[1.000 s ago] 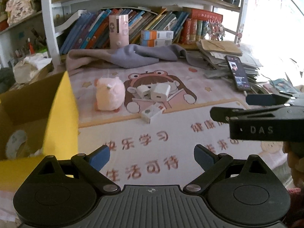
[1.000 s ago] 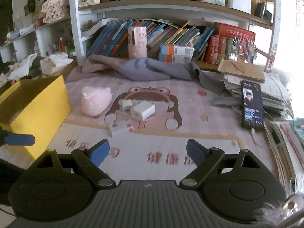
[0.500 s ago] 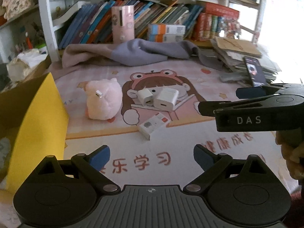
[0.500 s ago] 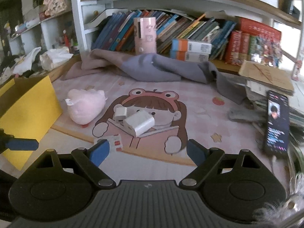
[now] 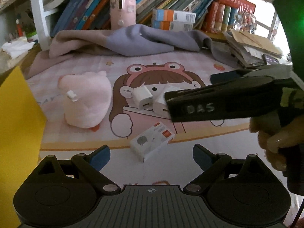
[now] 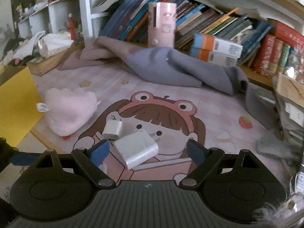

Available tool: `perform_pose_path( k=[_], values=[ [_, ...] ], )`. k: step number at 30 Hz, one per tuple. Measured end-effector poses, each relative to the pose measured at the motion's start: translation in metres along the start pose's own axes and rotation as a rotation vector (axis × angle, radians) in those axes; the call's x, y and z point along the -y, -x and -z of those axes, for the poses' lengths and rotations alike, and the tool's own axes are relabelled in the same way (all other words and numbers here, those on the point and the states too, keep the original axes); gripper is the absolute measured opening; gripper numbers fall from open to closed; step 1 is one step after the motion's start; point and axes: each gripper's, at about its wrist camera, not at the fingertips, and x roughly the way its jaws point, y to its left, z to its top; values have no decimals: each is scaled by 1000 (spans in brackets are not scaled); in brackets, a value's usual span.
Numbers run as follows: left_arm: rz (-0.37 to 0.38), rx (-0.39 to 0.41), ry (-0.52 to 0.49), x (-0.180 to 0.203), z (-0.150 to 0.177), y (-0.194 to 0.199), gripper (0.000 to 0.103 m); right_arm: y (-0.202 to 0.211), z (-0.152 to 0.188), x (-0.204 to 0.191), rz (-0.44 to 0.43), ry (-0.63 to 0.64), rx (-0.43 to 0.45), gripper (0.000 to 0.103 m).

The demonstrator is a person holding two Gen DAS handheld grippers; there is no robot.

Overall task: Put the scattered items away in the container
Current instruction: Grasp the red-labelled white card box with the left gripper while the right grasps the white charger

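1. Starting at the fingers: we're holding both grippers spread wide with nothing pinched. The left gripper [image 5: 151, 156] is hanging over the small card box [image 5: 152, 142], which is lying flat just ahead of its pads. The right gripper [image 6: 147, 151] is framing the big charger [image 6: 135, 149], and neither pad looks like it's touching it yet.

2. The small charger [image 6: 113, 129] is sitting right against the big one, so if we're closing on the big one it's probably going to shove its neighbour or trap it too. That's our main worry.

3. Our two tools are crowding each other. In the left view the right gripper's body is crossing in front of the chargers, so we're risking a bump if both dive at once.

4. The box is low and flat, so the left pads may be scraping the mat and skating off it.

5. The plush [image 5: 86, 99] is resting to the left of the chargers, apart from them, soft and easy, though it's bulky for the jaws.

6. The yellow bin [image 5: 17, 125] is waiting at the far left; everything is still outside it, as far as we can see.

7. The surface is a pink cartoon mat [image 6: 209, 106], smooth-looking, so things are likely sliding easily.

8. Around us: a grey cloth [image 6: 180, 70] bunched at the back, shelves of books [image 6: 209, 24], and paper piles on the right.
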Motion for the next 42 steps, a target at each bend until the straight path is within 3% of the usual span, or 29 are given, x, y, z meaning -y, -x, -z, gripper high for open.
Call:
perform_pose_path(
  k=[6, 13, 19, 22, 24, 30, 42],
  values=[
    [-22, -26, 21, -5, -6, -20, 88, -25, 1, 1, -26, 20, -31, 88],
    [-24, -42, 32, -10, -10, -30, 87, -40, 6, 7, -48, 13, -61, 87],
    [-24, -34, 17, -9, -11, -33, 86, -46, 8, 6, -80, 14, -70, 77],
    [-18, -30, -19, -5, -12, -34, 78, -45, 8, 5, -101, 34, -54, 57],
    [-21, -30, -75, 1, -12, -34, 62, -45, 7, 5, -100, 40, -56, 56],
    [17, -32, -126, 6, -14, -30, 30, -37, 10, 11, -75, -7, -74, 56],
    [30, 1, -67, -6, -16, -4, 29, -6, 13, 21, -52, -74, -58, 56]
  ],
)
